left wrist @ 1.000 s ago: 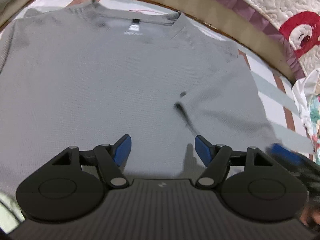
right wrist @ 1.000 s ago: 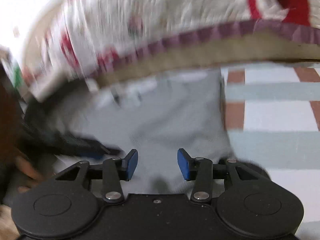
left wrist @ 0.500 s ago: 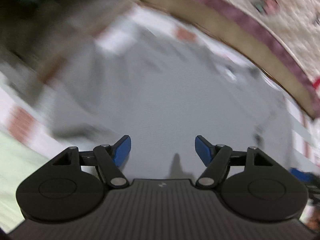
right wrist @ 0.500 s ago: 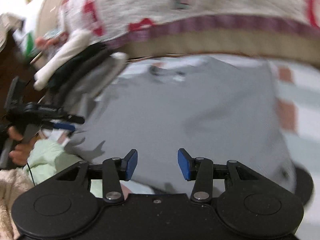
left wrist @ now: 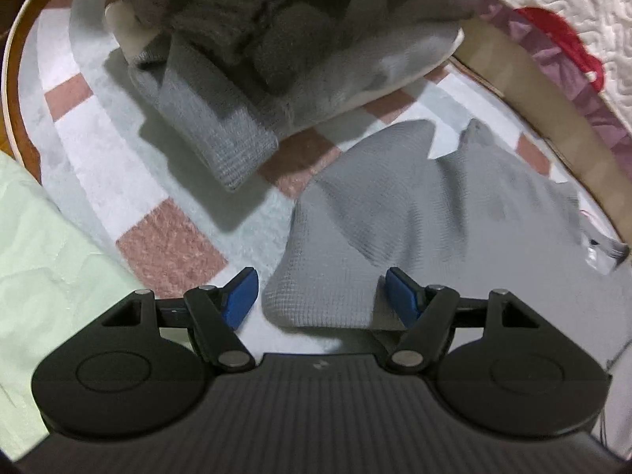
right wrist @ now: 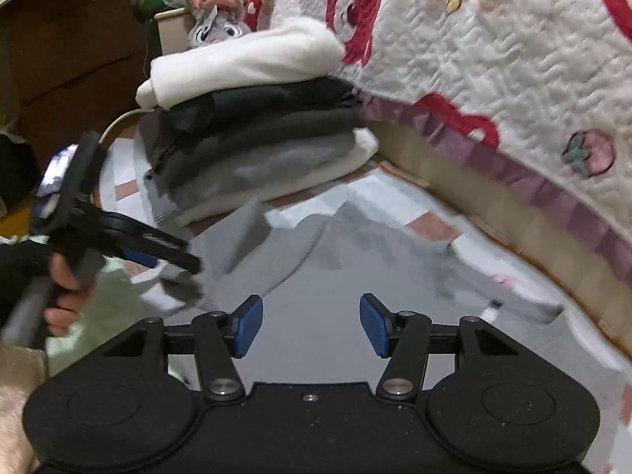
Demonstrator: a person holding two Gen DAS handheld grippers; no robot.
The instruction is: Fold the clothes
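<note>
Checked mat [left wrist: 166, 245] under rumpled grey shirt [left wrist: 434, 213], sleeve outstretched.

One grey waffle-knit shirt [left wrist: 454, 213] lies spread on the checked white, grey and terracotta mat [left wrist: 170, 233], its one visible sleeve [left wrist: 316, 296] reaching toward the mat's near edge. One stack of folded clothes [right wrist: 256, 134] sits at the mat's far edge; about five layers can be counted in it: a white one on top, two dark ones, a grey one and a white one at the bottom. One grey ribbed cuff [left wrist: 221, 138] hangs out of that stack. One pale green cloth [left wrist: 43, 245] lies at the mat's left edge. One grey plush toy [right wrist: 217, 19] stands behind the stack. Two black grippers with blue pads show: the left gripper [left wrist: 322, 294] and the right gripper [right wrist: 311, 326].
</note>
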